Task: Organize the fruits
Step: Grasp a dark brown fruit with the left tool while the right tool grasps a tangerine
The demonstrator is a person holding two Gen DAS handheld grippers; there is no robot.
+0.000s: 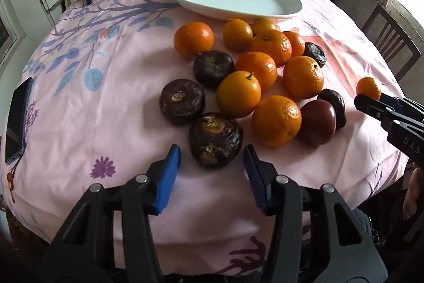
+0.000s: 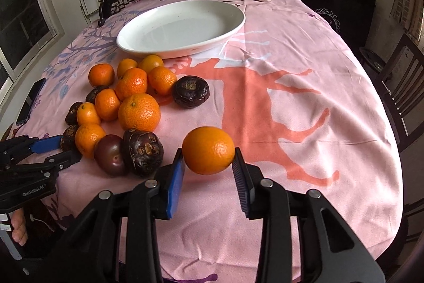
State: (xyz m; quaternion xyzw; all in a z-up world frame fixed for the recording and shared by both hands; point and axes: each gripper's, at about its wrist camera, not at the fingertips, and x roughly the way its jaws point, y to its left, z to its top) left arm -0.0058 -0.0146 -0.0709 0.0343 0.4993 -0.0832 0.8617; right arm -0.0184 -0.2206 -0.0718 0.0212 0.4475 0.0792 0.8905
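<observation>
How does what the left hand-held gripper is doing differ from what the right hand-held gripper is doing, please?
The right hand-held gripper is shut on an orange; the left hand-held gripper is open and holds nothing. The right one's orange sits apart from the pile, while the left one straddles a dark wrinkled fruit at the pile's near edge on the tablecloth. Both point toward the empty white dish.

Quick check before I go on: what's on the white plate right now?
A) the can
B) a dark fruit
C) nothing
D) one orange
C: the plate is bare in both views; the right gripper holds an orange above the cloth, well short of the plate, and the rest of the fruit lies on the cloth.
</observation>
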